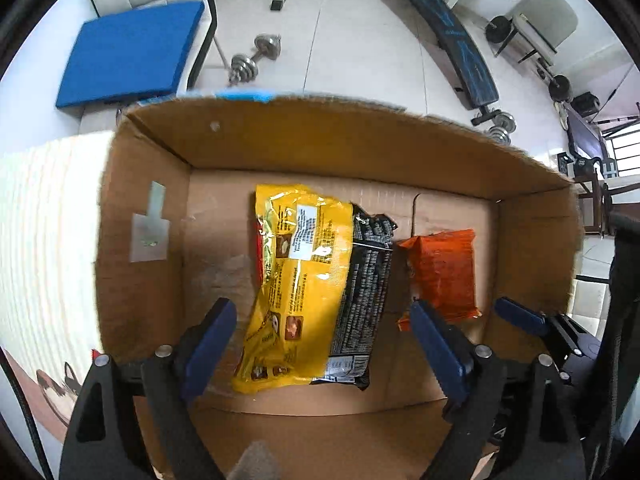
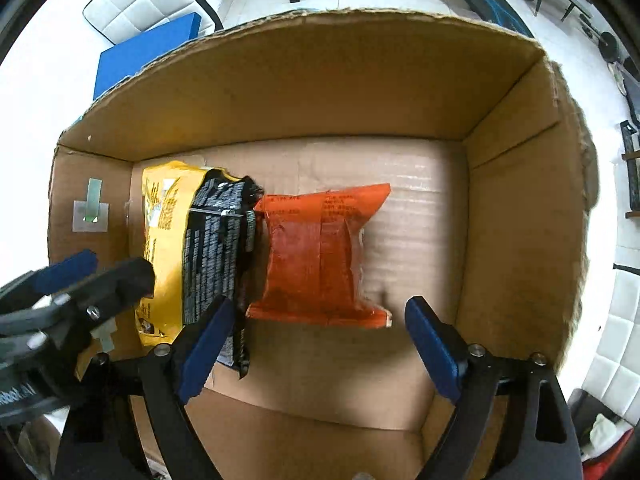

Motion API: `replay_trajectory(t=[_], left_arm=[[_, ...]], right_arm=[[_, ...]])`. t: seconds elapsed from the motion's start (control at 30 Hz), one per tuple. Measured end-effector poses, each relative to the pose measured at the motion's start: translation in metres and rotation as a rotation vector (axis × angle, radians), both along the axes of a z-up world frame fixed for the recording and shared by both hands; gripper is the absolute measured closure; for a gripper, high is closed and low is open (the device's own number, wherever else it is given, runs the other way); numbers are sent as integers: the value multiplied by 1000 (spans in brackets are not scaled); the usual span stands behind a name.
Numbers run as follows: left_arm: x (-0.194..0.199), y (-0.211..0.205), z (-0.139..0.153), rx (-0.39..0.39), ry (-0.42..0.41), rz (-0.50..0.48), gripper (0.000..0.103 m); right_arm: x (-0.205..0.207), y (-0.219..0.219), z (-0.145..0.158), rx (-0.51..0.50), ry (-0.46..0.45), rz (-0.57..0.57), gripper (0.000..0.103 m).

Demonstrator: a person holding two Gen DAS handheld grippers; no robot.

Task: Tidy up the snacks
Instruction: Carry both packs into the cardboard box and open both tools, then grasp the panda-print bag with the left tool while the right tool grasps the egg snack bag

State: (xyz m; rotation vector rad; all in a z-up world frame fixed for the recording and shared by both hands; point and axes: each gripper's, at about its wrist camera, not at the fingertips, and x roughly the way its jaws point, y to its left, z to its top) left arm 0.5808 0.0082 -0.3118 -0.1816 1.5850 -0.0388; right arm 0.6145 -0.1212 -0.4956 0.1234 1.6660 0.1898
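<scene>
An open cardboard box (image 1: 280, 140) (image 2: 360, 80) holds three snack packs. A yellow pack (image 1: 296, 272) (image 2: 160, 216) lies partly over a black pack (image 1: 364, 292) (image 2: 216, 248), and an orange pack (image 1: 444, 272) (image 2: 316, 256) lies flat to their right. My left gripper (image 1: 324, 344) is open and empty above the yellow and black packs. My right gripper (image 2: 316, 344) is open and empty just above the near edge of the orange pack. The left gripper also shows at the left edge of the right wrist view (image 2: 76, 280), and one right gripper finger shows in the left wrist view (image 1: 520, 316).
The box stands on a light wooden surface (image 1: 48, 220). Behind it are a blue cushion (image 1: 132, 52) on a white chair, dumbbells (image 1: 252, 58) on the tiled floor and a weight bench (image 1: 460, 44). A label (image 1: 150, 228) is stuck on the box's left wall.
</scene>
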Motion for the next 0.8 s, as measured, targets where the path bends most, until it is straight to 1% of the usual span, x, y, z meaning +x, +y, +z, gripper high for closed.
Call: replay_trajectory(t=[0.07,0.13,0.23,0.27,0.3,0.37,0.43,0.53,0.6,0.67,0.73,0.8], left_arm=[[-3,4,7,3,-23,-3,14],[-11,5,22,14,-83,-12,14],[-28,7,52,49,-202,-29,14],[-34,8,60,62,-229,-29,14],[-43,10,70,73,-254,-28,14],[-54,14,81,69,-277,-26,14],[-71,18,94,61,-294,-20,14],[-101,24,108,57,-320,-16,14],[-122,28,114,55,-326,-16,14],[-147,31,116,63,-333,-22,14],[-172,31,115,89,-330,-44,14],[-202,33,108,118,-311,-67,14]], right_arm=[[-7,0,12,-9,-23,3,8],[-14,-3,25,-8,-64,3,8],[-24,-4,48,-15,-113,-5,8],[-32,0,59,-18,-129,-8,8],[-42,10,80,-18,-150,-12,8],[-60,11,111,-12,-188,-33,8],[-72,16,128,6,-208,-55,8],[-103,23,152,17,-236,-67,8],[-125,26,162,13,-244,-67,8],[-146,30,162,18,-235,-69,8],[-173,33,162,27,-210,-68,8],[-197,36,157,35,-176,-66,8]])
